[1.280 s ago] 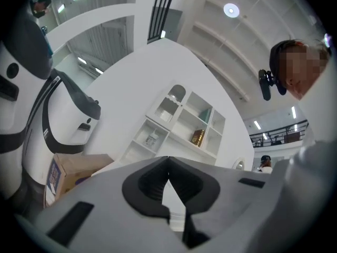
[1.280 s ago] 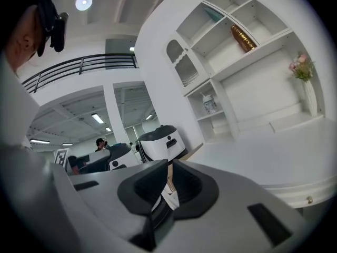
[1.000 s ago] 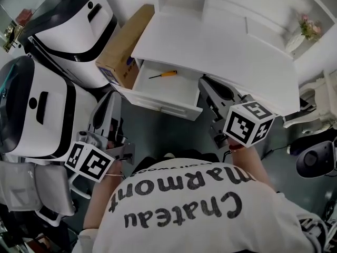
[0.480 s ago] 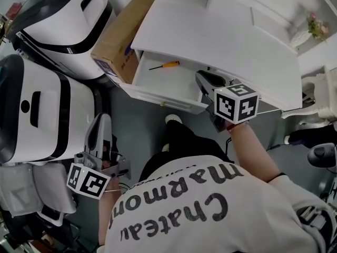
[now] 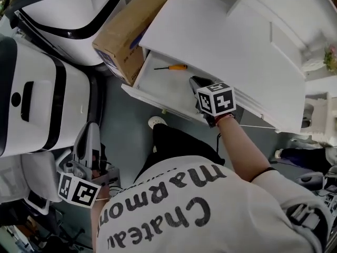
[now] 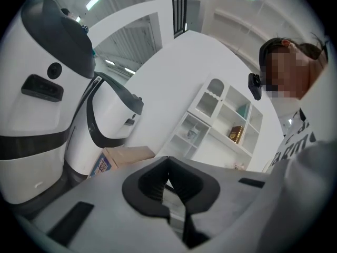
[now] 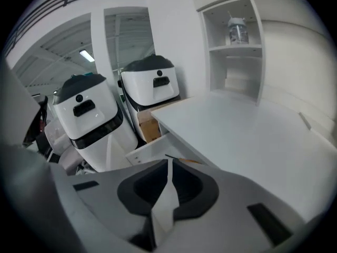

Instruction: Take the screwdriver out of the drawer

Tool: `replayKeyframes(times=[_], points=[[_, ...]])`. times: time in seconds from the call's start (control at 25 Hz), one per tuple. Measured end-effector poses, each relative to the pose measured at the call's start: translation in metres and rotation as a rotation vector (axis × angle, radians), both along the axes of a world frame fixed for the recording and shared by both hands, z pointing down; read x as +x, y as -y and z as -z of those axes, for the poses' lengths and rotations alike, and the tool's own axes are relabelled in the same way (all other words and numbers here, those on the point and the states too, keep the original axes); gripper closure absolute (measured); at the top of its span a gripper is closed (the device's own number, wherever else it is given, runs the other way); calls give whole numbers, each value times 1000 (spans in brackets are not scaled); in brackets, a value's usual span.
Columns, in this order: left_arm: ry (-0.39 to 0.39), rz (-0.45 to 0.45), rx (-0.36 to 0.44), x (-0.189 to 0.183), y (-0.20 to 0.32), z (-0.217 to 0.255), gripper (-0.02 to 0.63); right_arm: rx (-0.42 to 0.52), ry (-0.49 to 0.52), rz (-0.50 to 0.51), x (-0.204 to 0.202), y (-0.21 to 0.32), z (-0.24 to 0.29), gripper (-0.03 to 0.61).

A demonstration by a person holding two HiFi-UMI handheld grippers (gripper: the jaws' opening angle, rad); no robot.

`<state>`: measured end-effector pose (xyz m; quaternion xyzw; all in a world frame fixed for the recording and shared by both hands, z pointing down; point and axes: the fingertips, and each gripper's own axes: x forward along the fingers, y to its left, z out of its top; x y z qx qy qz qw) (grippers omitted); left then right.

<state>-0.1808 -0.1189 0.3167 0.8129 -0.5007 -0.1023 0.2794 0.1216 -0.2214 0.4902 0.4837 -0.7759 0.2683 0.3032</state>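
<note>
An orange-handled screwdriver (image 5: 172, 67) lies at the back of the open white drawer (image 5: 158, 100) under the desk (image 5: 221, 41). In the head view my right gripper (image 5: 194, 82) hangs over the drawer's right part, just right of and in front of the screwdriver, jaws shut and empty. The right gripper view shows the screwdriver (image 7: 185, 160) just past the closed tips of my right gripper (image 7: 169, 163), apart from them. My left gripper (image 5: 88, 132) is low at the left, far from the drawer. In its own view my left gripper (image 6: 168, 165) has its tips together, with nothing between them.
A cardboard box (image 5: 126, 33) leans against the drawer's left side. Two large white machines with black bands (image 5: 42, 99) (image 5: 68, 15) stand at the left. My shoe (image 5: 156, 122) is on the floor before the drawer. White shelves (image 6: 221, 115) stand behind.
My right gripper has come down from in front of the desk to over the drawer's right part, close to the screwdriver. The left gripper has sunk toward the lower left.
</note>
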Motion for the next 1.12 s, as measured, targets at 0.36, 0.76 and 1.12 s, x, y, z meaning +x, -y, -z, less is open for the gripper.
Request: replayKeyframes(times=[0.36,0.76,1.12], points=[[44,95,-72,-24,41,-18,589,-69,-227,218,-34,51,-85,534],[42,188,-175,-45,54,-51,589,-91,-404,396,-69,78,-155,413],[33,226,-232,-53,48,-74,589,-67,-599,532,-73,100,-188,366]])
